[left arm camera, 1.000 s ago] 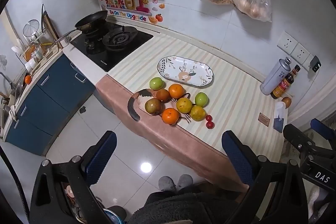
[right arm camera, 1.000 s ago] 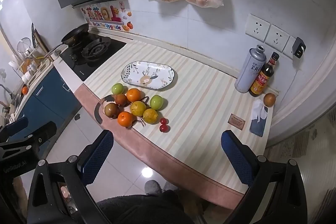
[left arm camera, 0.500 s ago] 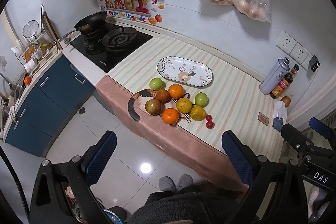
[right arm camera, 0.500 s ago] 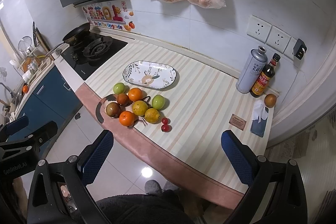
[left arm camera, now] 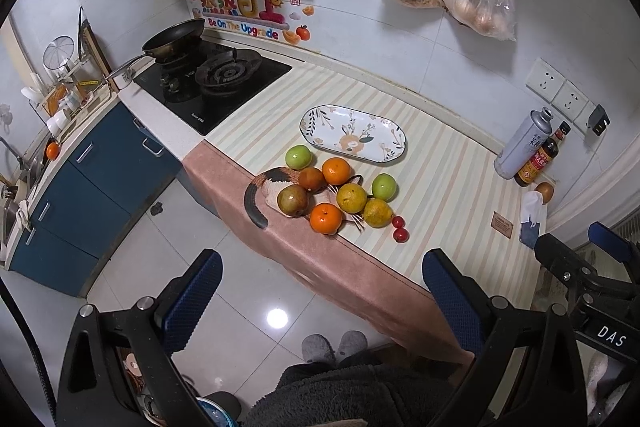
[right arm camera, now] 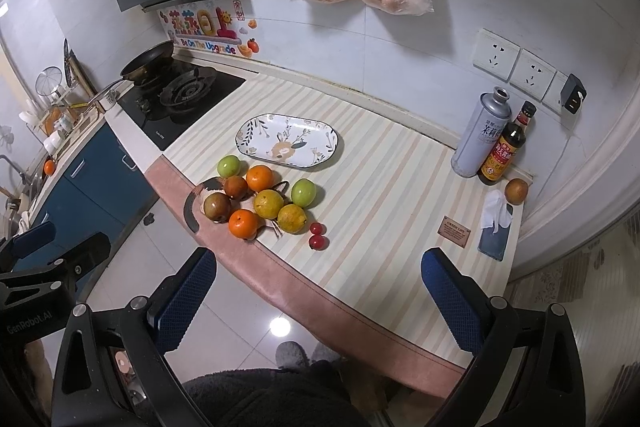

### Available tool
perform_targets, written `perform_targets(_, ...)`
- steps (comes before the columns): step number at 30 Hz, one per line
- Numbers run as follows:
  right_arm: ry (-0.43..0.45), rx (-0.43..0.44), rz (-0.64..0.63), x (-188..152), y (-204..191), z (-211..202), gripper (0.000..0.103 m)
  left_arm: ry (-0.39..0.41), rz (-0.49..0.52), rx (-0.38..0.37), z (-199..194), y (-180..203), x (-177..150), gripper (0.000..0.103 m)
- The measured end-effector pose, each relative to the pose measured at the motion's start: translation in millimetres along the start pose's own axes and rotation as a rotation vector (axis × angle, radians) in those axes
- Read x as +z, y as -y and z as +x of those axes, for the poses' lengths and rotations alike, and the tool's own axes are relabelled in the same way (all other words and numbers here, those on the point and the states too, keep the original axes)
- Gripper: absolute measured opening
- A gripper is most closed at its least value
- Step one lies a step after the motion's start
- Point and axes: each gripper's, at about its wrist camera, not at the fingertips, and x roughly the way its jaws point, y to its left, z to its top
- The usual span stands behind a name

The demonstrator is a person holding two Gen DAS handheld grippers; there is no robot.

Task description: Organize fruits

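Above tiled floor [left arm camera: 132,267], your left hand-held gripper [left arm camera: 320,291] and right hand-held gripper [right arm camera: 316,287] hover, jaws spread wide, empty. Ahead: striped bench [right arm camera: 380,195]; fruits [right arm camera: 266,203] clustered near front edge, beside empty oval plate [right arm camera: 288,143]. Stove [left arm camera: 212,83] far left.

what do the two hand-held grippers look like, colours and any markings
Both share one build. The left hand-held gripper has a black frame with silver bolts and two fingers faced with dark blue textured pads. The right hand-held gripper matches it. White lettering shows on the bodies: "DAS" on the right one, "GenRobot.AI" on the left. The person wears a dark fleecy garment and grey slippers.
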Motion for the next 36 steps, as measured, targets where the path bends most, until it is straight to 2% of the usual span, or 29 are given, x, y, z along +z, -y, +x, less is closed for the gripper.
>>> perform_targets(36,0.023,0.013,-0.021,-6.2,-5.4,-13.0,0.103,0.018,-0.02,0.006,-14.0,-12.5,-3.5,0.102)
